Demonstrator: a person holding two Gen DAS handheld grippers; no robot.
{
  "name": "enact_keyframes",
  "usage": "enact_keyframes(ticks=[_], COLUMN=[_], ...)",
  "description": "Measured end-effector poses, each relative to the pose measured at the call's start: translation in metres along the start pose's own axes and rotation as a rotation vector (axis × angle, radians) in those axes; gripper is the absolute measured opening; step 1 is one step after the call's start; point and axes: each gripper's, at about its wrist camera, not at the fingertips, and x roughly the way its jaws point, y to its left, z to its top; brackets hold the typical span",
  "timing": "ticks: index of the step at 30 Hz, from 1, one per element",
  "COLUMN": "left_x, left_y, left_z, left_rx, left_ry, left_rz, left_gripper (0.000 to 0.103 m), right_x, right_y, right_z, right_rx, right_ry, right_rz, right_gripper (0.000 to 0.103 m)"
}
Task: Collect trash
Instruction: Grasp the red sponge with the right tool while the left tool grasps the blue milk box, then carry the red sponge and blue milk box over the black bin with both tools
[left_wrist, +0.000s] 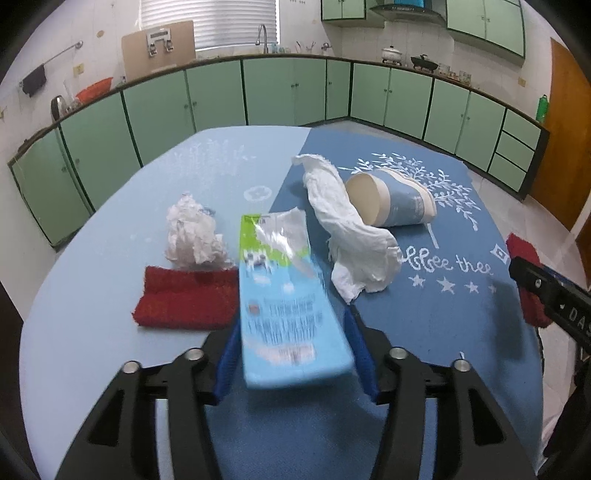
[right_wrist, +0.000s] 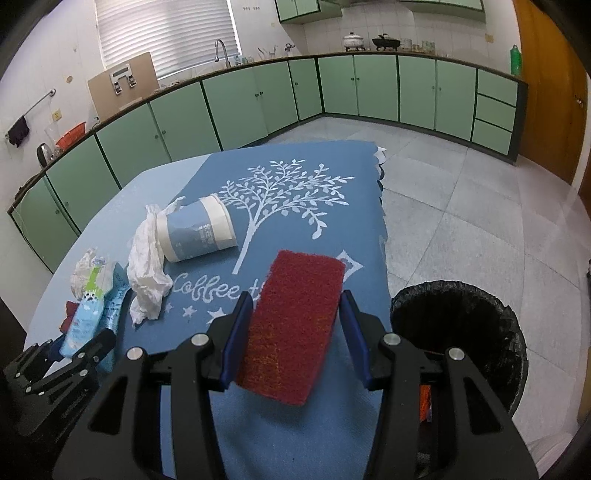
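My left gripper (left_wrist: 291, 350) is shut on a light blue and green milk carton (left_wrist: 284, 302) and holds it above the table; the carton also shows in the right wrist view (right_wrist: 92, 310). My right gripper (right_wrist: 295, 328) is shut on a red scouring pad (right_wrist: 295, 325), held above the table's right edge. On the table lie a tipped paper cup (left_wrist: 395, 201), a crumpled white paper towel (left_wrist: 351, 236), a crumpled plastic wrapper (left_wrist: 192, 236) and a second red scouring pad (left_wrist: 186, 297). A bin with a black liner (right_wrist: 461, 332) stands on the floor to the right of the table.
The table (left_wrist: 92, 295) carries a blue mat with a white tree print (right_wrist: 295, 192). Green kitchen cabinets (left_wrist: 221, 96) line the back walls. A tiled floor (right_wrist: 461, 206) lies to the right. A wooden door (left_wrist: 569, 129) is at the far right.
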Motion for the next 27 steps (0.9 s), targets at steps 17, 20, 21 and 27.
enact_keyframes(ticks=[17,20,21,27], left_x=[-0.001,-0.013,-0.016,-0.037], left_y=[0.002,0.0,0.001,-0.006], left_z=[0.011,0.012,0.012,0.02], left_rx=[-0.017,-0.012,-0.012,-0.003], left_ry=[-0.04,-0.067,-0.073,-0.112], left_rz=[0.016,0.004,0.0,-0.025], left_gripper=[0.046,0.046,0.046,0.046], right_x=[-0.006,-0.011,-0.014,-0.031], right_y=[0.006,0.007,0.007,0.004], right_z=[0.002,0.005,0.005,0.009], right_rx=[-0.033,-0.034,-0.035,-0.036], right_ry=[-0.02,-0.029,-0.034,-0.061], right_rz=[0.0,0.011,0.014,0.032], right_gripper=[0.047,0.047,0.047,0.047])
